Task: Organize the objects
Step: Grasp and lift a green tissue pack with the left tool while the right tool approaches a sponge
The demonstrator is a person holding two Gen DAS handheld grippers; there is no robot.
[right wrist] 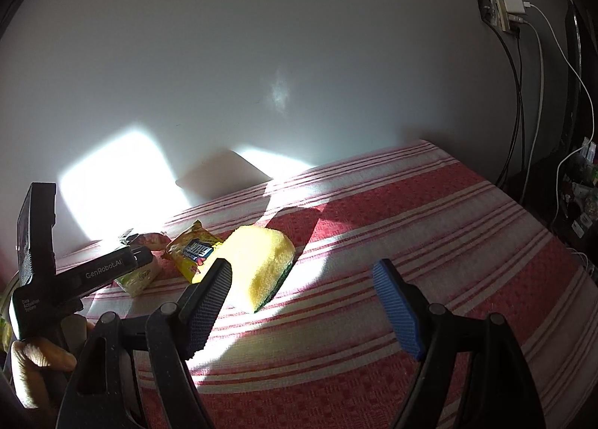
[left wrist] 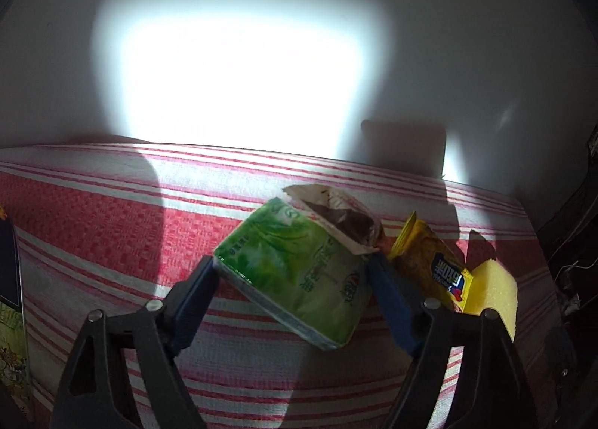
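My left gripper (left wrist: 291,272) is shut on a green tissue pack (left wrist: 295,272), holding it across its width just above the red-and-white striped cloth (left wrist: 112,223). Behind the pack lies a torn dark snack wrapper (left wrist: 336,215). To its right lie a yellow snack packet (left wrist: 429,260) and a yellow sponge (left wrist: 493,287). In the right wrist view my right gripper (right wrist: 302,272) is open and empty, just in front of the sponge (right wrist: 258,264). The yellow packet (right wrist: 194,249), the tissue pack (right wrist: 138,275) and the left gripper's body (right wrist: 101,272) lie to the left.
A white wall (right wrist: 299,73) runs along the cloth's far edge. A wall socket with chargers and cables (right wrist: 504,14) is at the right, above a dark cluttered shelf (right wrist: 579,197). A dark flat object and a printed sheet (left wrist: 11,298) lie at the cloth's left edge.
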